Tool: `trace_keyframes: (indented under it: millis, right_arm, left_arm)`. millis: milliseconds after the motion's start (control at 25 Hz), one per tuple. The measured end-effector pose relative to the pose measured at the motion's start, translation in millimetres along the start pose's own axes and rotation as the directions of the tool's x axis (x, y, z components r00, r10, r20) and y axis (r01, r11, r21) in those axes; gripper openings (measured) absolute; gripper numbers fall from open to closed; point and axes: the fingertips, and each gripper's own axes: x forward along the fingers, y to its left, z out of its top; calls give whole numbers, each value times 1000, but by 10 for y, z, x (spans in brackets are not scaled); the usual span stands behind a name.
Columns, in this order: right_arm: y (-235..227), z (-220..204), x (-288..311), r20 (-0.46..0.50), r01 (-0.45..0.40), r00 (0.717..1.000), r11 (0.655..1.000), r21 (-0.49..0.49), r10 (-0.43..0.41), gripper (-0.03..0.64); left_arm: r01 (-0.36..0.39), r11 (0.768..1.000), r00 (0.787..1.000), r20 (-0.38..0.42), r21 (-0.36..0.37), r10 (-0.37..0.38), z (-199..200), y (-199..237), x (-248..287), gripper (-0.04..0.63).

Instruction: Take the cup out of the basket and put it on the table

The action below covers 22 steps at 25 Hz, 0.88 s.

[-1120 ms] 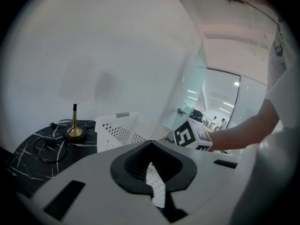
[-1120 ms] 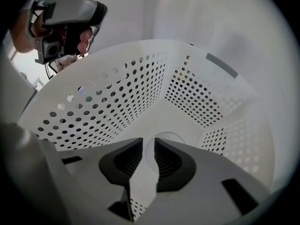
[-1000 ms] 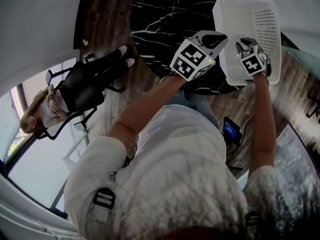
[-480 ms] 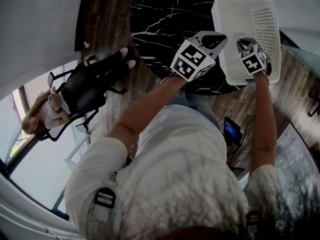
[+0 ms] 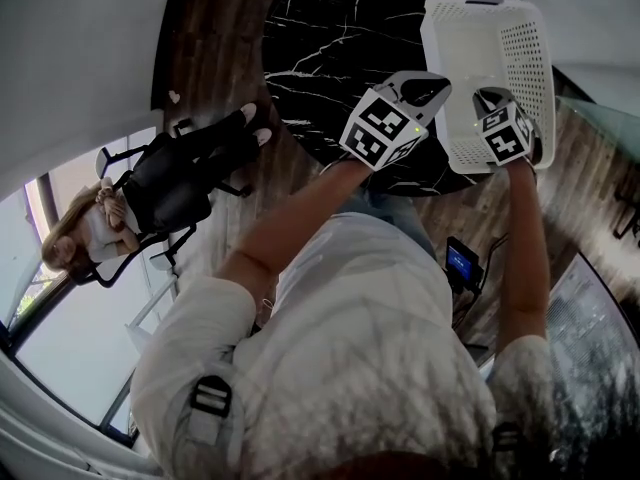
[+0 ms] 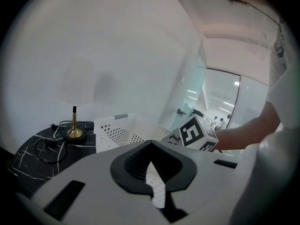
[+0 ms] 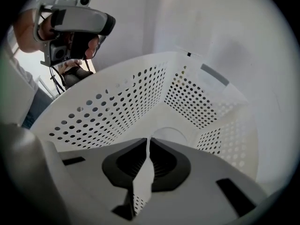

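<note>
A white perforated basket stands on the round black marble table, near its right edge. My right gripper is over the basket's near rim, pointing inside, jaws together with nothing between them. In the right gripper view the gripper faces a white rounded shape, apparently the cup, on the basket floor near the far corner. My left gripper hovers over the table just left of the basket, also shut and empty. The left gripper view shows the gripper, the basket and the right gripper's marker cube.
A lamp with a brass stem and a dark cable sit on the table's far side, left of the basket. A person sits in a black chair on the wooden floor to the left. A small device with a blue screen lies below.
Almost nothing has changed. The head view drifted slightly, and both grippers kept their places beside and over the basket's near rim.
</note>
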Motion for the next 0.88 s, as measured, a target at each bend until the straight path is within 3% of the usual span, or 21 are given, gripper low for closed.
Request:
trace_keyframes:
  millis: [880]
  right_arm:
    - [-2, 167, -894, 77, 100, 992, 995, 13, -101, 26]
  left_arm:
    - [20, 999, 999, 32, 26, -21, 236, -234, -104, 6]
